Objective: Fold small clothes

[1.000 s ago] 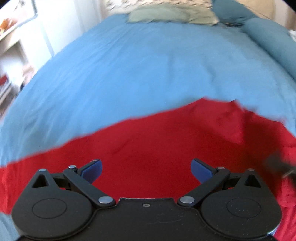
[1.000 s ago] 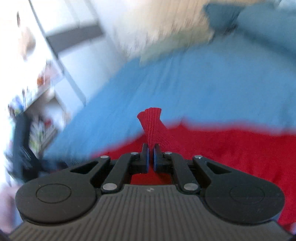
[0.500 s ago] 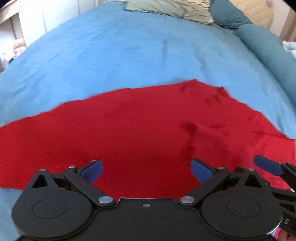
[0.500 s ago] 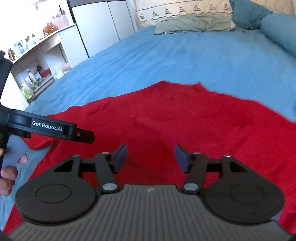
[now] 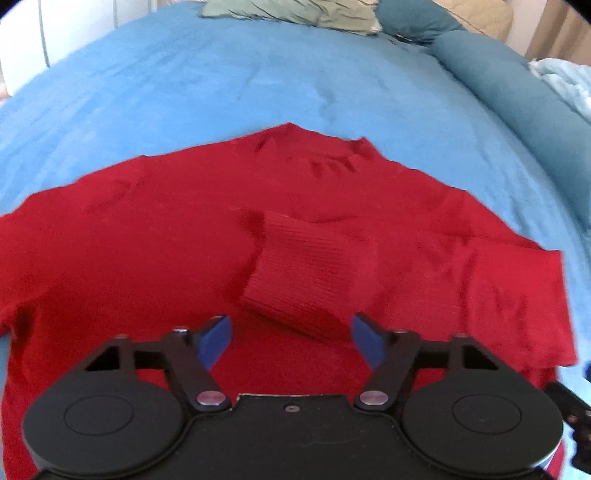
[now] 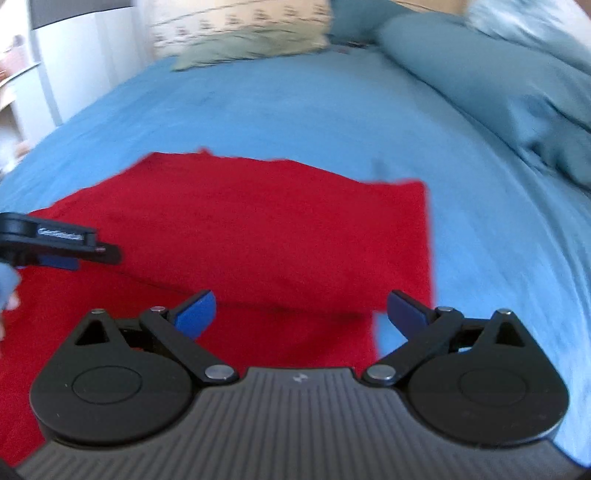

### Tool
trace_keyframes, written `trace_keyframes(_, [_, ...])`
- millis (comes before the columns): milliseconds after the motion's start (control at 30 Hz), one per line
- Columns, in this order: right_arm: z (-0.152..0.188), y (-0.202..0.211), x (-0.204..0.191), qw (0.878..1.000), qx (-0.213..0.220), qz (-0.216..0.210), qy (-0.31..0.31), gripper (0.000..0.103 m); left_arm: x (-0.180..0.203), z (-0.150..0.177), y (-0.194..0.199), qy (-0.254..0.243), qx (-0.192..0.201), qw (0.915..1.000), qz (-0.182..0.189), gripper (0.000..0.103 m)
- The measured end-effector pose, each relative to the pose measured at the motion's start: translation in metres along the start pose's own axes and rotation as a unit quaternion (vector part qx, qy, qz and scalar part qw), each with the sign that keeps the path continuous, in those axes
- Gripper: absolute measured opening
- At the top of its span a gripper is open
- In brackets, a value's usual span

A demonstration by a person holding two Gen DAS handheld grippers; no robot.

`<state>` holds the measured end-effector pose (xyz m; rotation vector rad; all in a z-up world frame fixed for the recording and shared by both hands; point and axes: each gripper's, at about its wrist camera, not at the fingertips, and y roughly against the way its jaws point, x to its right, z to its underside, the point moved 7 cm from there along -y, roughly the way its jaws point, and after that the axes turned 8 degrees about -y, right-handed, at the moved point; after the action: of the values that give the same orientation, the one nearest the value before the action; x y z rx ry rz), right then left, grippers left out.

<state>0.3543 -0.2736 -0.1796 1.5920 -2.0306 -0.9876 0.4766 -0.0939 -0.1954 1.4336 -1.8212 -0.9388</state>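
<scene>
A red knit sweater (image 5: 147,236) lies flat on the blue bed. One sleeve is folded across the body, its ribbed cuff (image 5: 303,284) lying just ahead of my left gripper (image 5: 291,341), which is open and empty over the cloth. In the right wrist view the sweater (image 6: 258,229) shows a folded layer with a straight right edge. My right gripper (image 6: 301,314) is open and empty above the sweater's near right part. The left gripper's finger (image 6: 59,240) shows at the left edge of that view.
The blue bedspread (image 5: 258,81) stretches away behind the sweater. Pillows (image 5: 295,14) lie at the head of the bed, and a dark blue bolster (image 5: 524,96) runs along the right side. White cabinets (image 6: 74,66) stand at the far left.
My right gripper let go of the sleeve cuff it held a second ago and opened. The sleeve now lies across the sweater's body. Both grippers have drawn back.
</scene>
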Motion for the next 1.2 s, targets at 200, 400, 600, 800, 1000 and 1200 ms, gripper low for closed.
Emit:
trace_keyframes(200, [0.009, -0.005, 0.016, 0.999, 0.004, 0.031, -0.015, 0.103, 0.001, -0.005, -0.004, 0.003, 0.019, 0.9997, -0.014, 0.042])
trace_keyframes(400, [0.004, -0.014, 0.016, 0.998, -0.003, 0.059, -0.015, 0.103, 0.006, -0.025, 0.010, 0.009, 0.043, 0.9990, 0.002, 0.005])
trace_keyframes(600, [0.005, -0.032, 0.013, 0.996, -0.002, 0.086, 0.011, 0.103, -0.019, -0.072, 0.069, 0.007, 0.141, 0.9898, -0.020, 0.005])
trace_keyframes(800, [-0.003, -0.049, 0.004, 0.995, 0.009, 0.093, 0.026, 0.103, -0.086, -0.069, 0.084, 0.022, 0.172, 0.9801, -0.096, 0.005])
trace_keyframes(1000, [-0.012, -0.056, 0.016, 0.987, 0.020, 0.150, 0.053, 0.103, -0.113, -0.045, 0.056, 0.037, 0.147, 0.9821, -0.112, 0.005])
trace_keyframes(1200, [-0.010, -0.051, 0.058, 0.989, 0.011, 0.148, -0.024, 0.103, -0.110, -0.022, 0.035, 0.048, 0.112, 0.9883, -0.092, 0.005])
